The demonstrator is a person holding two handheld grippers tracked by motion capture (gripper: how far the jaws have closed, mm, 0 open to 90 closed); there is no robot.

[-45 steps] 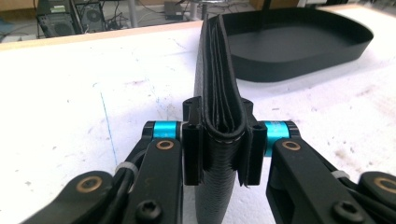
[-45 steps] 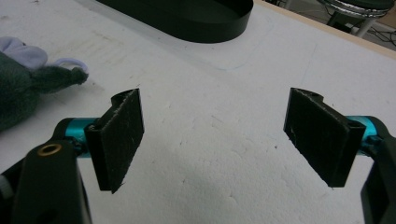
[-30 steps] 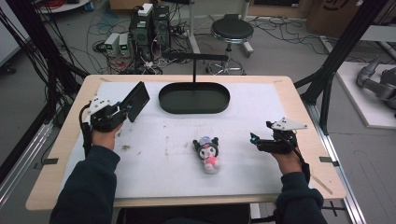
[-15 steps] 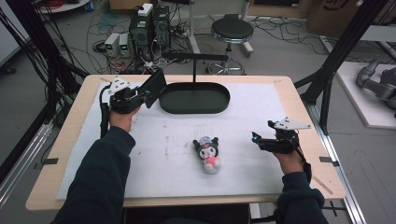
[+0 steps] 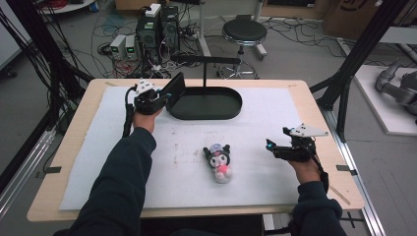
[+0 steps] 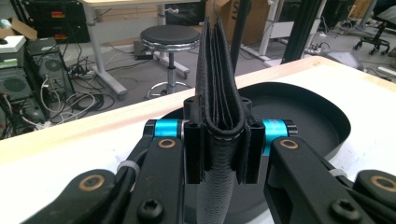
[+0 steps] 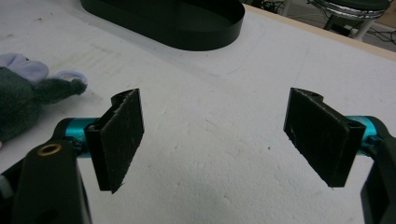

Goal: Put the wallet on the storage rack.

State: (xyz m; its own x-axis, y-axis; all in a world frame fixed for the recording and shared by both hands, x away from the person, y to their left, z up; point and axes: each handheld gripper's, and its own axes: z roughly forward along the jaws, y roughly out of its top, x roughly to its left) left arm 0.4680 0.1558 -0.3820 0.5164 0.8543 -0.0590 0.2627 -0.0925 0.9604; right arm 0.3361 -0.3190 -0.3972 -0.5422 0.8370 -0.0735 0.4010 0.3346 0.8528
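My left gripper (image 5: 165, 98) is shut on a black folded wallet-like piece (image 5: 174, 88) and holds it upright at the left end of the black oval tray (image 5: 232, 108). In the left gripper view the folded piece (image 6: 219, 88) stands pinched between the jaws of the left gripper (image 6: 223, 144), with the tray (image 6: 329, 114) just beyond. My right gripper (image 5: 272, 146) hovers low over the mat at the right. It stands open in its own view (image 7: 219, 140), with nothing between the pads. A dark plush toy (image 5: 220, 160) with a pink front lies at the mat's middle, and its edge (image 7: 21, 100) shows left of the right gripper.
A black post with a crossbar (image 5: 205, 60) rises from the tray's back edge. A white mat (image 5: 275, 113) covers the wooden table (image 5: 78, 142). Behind the table are a stool (image 5: 244, 33), computer boxes and cables on the floor.
The left hand has carried the black folded piece from the table's left side toward the back and right, up to the tray's left end. The right gripper has stayed put.
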